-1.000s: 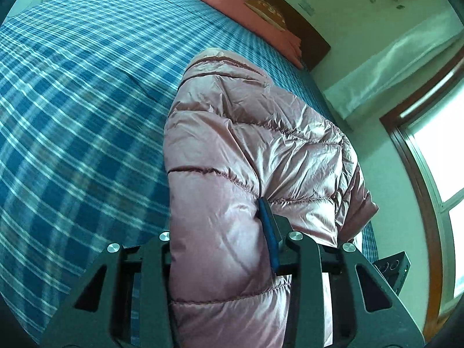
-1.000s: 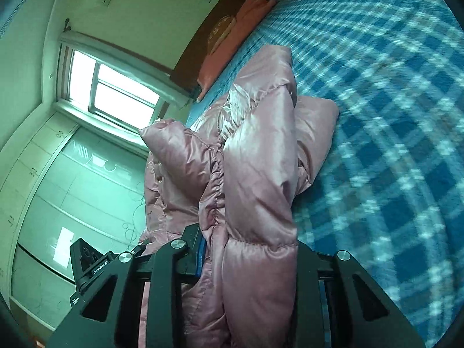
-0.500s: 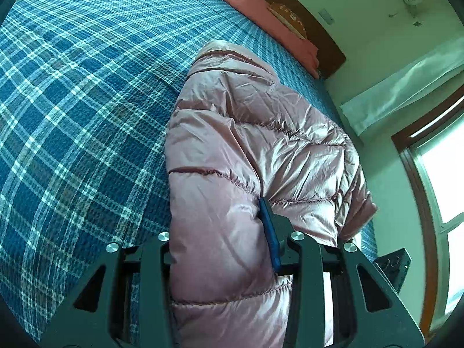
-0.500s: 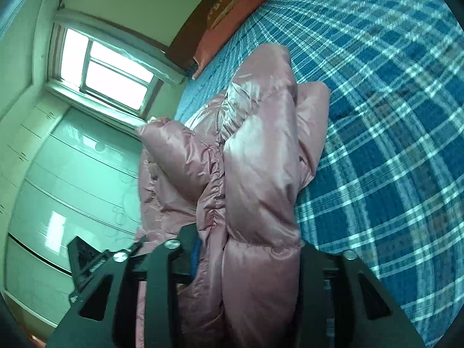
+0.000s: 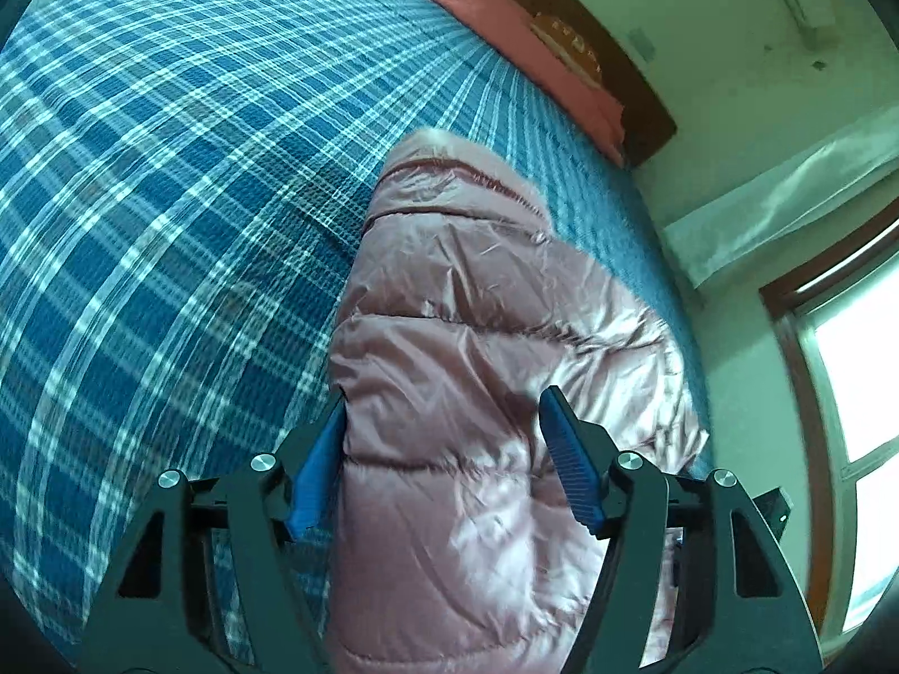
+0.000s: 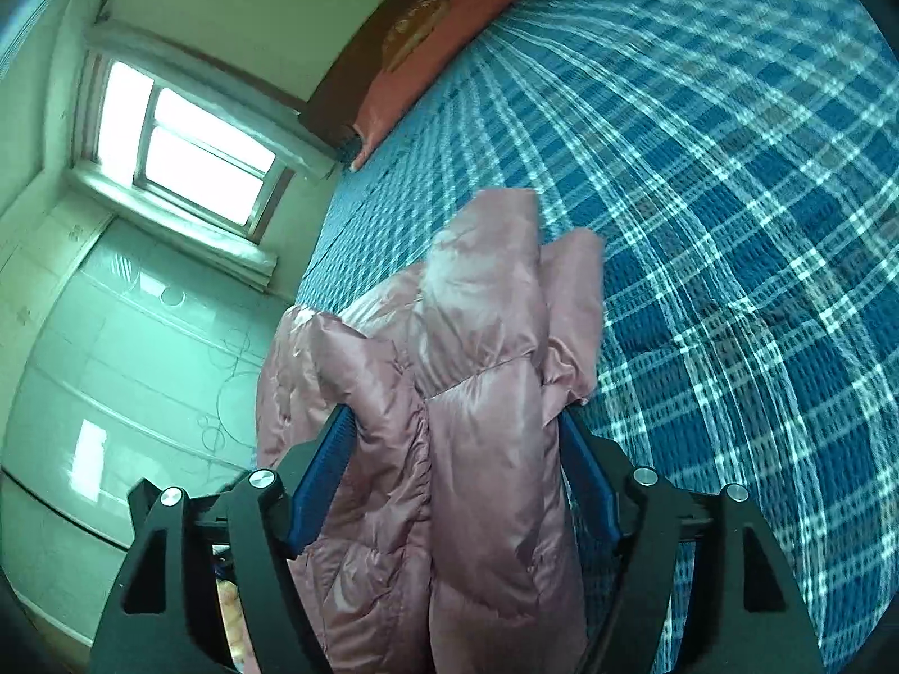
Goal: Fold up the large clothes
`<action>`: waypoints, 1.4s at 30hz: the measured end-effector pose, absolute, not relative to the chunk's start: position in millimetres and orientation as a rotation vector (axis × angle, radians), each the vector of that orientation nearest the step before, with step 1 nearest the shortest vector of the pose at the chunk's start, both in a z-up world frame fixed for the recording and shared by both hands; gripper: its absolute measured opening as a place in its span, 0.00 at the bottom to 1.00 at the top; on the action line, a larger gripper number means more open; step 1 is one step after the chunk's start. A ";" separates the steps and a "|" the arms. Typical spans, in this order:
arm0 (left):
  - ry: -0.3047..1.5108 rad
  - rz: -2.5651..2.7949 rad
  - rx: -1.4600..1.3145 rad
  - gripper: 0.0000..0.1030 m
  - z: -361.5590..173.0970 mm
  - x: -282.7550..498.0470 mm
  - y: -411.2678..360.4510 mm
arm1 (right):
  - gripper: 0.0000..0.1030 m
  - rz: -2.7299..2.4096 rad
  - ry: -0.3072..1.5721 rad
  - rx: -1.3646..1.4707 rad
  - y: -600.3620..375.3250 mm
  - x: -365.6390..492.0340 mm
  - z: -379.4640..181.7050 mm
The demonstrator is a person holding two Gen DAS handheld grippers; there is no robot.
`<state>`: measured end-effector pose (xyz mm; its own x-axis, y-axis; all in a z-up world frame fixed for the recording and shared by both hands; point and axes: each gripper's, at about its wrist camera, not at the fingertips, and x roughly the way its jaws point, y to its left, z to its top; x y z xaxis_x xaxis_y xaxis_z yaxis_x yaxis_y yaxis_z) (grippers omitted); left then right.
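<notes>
Jacket [image 5: 477, 348], pink and quilted, lies bunched on the plaid bed [image 5: 168, 180] near its window-side edge, long axis running straight ahead of both tools toward the pillows [image 5: 522, 39] at the head. Left gripper [image 5: 444, 466] and right gripper [image 6: 455, 472] both straddle its near end, jaws spread and the padding loose between them, neither pinching. Neither is clearly nearer.

Jacket [image 5: 483, 337] lies on the bed [image 5: 168, 168], near its window-side edge; pillow [image 5: 522, 39] beyond, against the headboard [image 5: 635, 90].
</notes>
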<state>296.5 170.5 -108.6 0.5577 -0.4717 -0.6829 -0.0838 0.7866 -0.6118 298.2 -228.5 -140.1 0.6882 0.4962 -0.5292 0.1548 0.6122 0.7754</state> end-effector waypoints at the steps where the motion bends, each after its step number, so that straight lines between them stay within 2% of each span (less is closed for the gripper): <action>1: 0.983 -0.231 -0.625 0.64 -111.6 301.2 168.6 | 0.69 0.229 0.816 0.928 -229.0 300.5 -142.6; 2: 0.994 -0.222 -0.616 0.63 -114.4 304.2 168.0 | 0.69 0.221 0.822 0.936 -229.7 302.3 -146.0; 3: 1.007 -0.214 -0.615 0.57 -118.4 307.2 167.3 | 0.65 0.211 0.834 0.935 -230.0 303.9 -149.2; 4: 1.017 -0.210 -0.614 0.55 -121.8 308.9 167.1 | 0.53 0.213 0.850 0.940 -229.2 307.0 -152.6; 7: 1.037 -0.201 -0.618 0.45 -129.8 313.2 165.0 | 0.37 0.224 0.876 0.955 -225.9 311.8 -162.7; 9: 1.038 -0.200 -0.611 0.41 -132.8 314.2 162.9 | 0.35 0.225 0.883 0.952 -224.5 312.9 -165.6; 13: 1.038 -0.209 -0.618 0.40 -135.9 312.9 163.5 | 0.35 0.241 0.878 0.975 -225.5 310.4 -170.3; 16: 1.011 -0.219 -0.607 0.43 -128.6 305.0 165.9 | 0.42 0.230 0.874 0.949 -231.2 301.0 -166.9; 19: 0.991 -0.222 -0.627 0.52 -121.5 289.6 172.5 | 0.54 0.224 0.868 0.925 -235.3 280.4 -157.1; 21: 0.986 -0.238 -0.641 0.60 -117.8 275.9 175.3 | 0.57 0.229 0.862 0.921 -236.8 264.8 -152.7; 29: 0.990 -0.301 -0.684 0.74 -116.1 204.7 175.8 | 0.63 0.267 0.854 0.923 -220.6 187.1 -147.2; 31: 0.994 -0.313 -0.687 0.74 -118.1 190.2 173.2 | 0.64 0.266 0.855 0.942 -217.8 174.4 -151.0; 32: 0.989 -0.317 -0.680 0.65 -118.5 185.0 171.8 | 0.64 0.261 0.861 0.948 -216.4 168.3 -153.9; 33: 0.973 -0.308 -0.632 0.57 -116.7 179.8 167.5 | 0.55 0.255 0.869 0.945 -214.1 166.1 -155.8; 34: 0.968 -0.304 -0.601 0.54 -116.3 178.7 165.2 | 0.47 0.251 0.883 0.940 -212.0 164.7 -158.4; 35: 0.967 -0.300 -0.567 0.51 -115.1 178.4 161.3 | 0.46 0.246 0.882 0.942 -211.7 164.0 -159.8; 38: 0.968 -0.282 -0.550 0.51 -114.0 180.3 159.5 | 0.46 0.241 0.881 0.957 -212.3 161.4 -162.4; 42: 0.958 -0.230 -0.535 0.60 -109.6 175.5 161.7 | 0.47 0.231 0.863 0.969 -215.1 155.0 -157.2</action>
<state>175.5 161.7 -109.6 0.5633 -0.4150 -0.7145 -0.0462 0.8475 -0.5287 155.0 -215.1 -157.2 0.6558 0.5305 -0.5371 0.1914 0.5714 0.7981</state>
